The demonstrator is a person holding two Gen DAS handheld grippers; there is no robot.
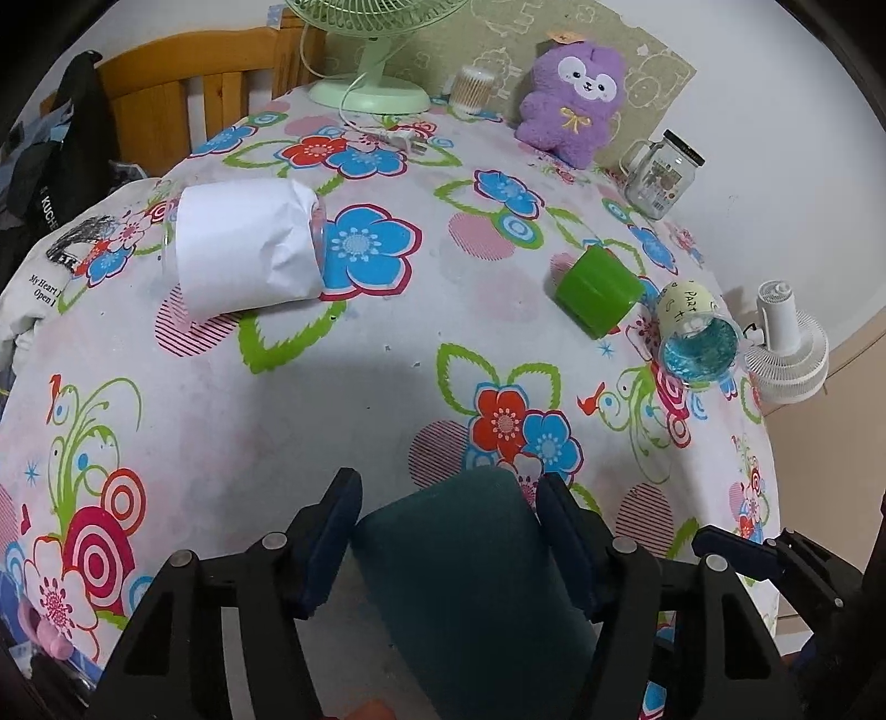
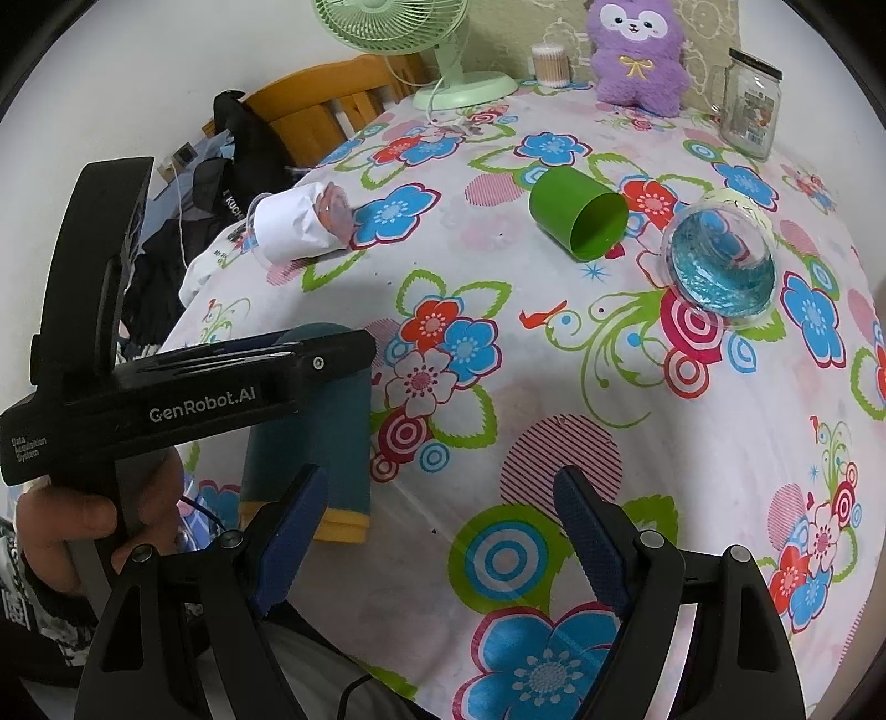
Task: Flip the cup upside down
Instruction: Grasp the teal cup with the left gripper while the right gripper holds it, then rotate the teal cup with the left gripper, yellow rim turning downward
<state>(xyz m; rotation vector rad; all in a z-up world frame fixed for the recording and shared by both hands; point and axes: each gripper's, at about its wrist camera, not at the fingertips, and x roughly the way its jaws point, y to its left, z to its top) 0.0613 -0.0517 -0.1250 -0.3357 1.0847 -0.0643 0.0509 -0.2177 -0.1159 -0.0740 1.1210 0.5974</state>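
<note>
The dark teal cup [image 1: 470,587] stood upside down on the flowery tablecloth [image 1: 343,387], at the near edge of the table. Its closed bottom faced up, and its yellow rim [image 2: 340,523] sat flat on the cloth. The left gripper [image 1: 446,534] squeezed the cup's sides with its two blue pads [image 1: 326,548], one on each side, touching it. A hand [image 2: 83,520] held that gripper's black handle.

The right gripper [image 2: 446,540] hovered just beside the cup, to its right. Its fingers [image 2: 590,540] were spread wide apart and held nothing.

Farther back, a green cup [image 2: 576,219] lay on its side with its mouth toward the right camera. It looked empty inside. Just beside it lay a clear cup [image 2: 720,263] on its side, with blue sparkly stuff showing through it and a pale label with writing on its side. Well apart, on the left, a clear cup wrapped in white paper [image 1: 246,252] lay on its side too.

At the far edge stood a glass jar with a black lid [image 1: 662,174], a purple plush toy [image 1: 576,102], a round tub of cotton swabs [image 1: 470,88] and a green fan [image 1: 374,50]. A small white fan [image 1: 786,343] sat off the right edge.
</note>
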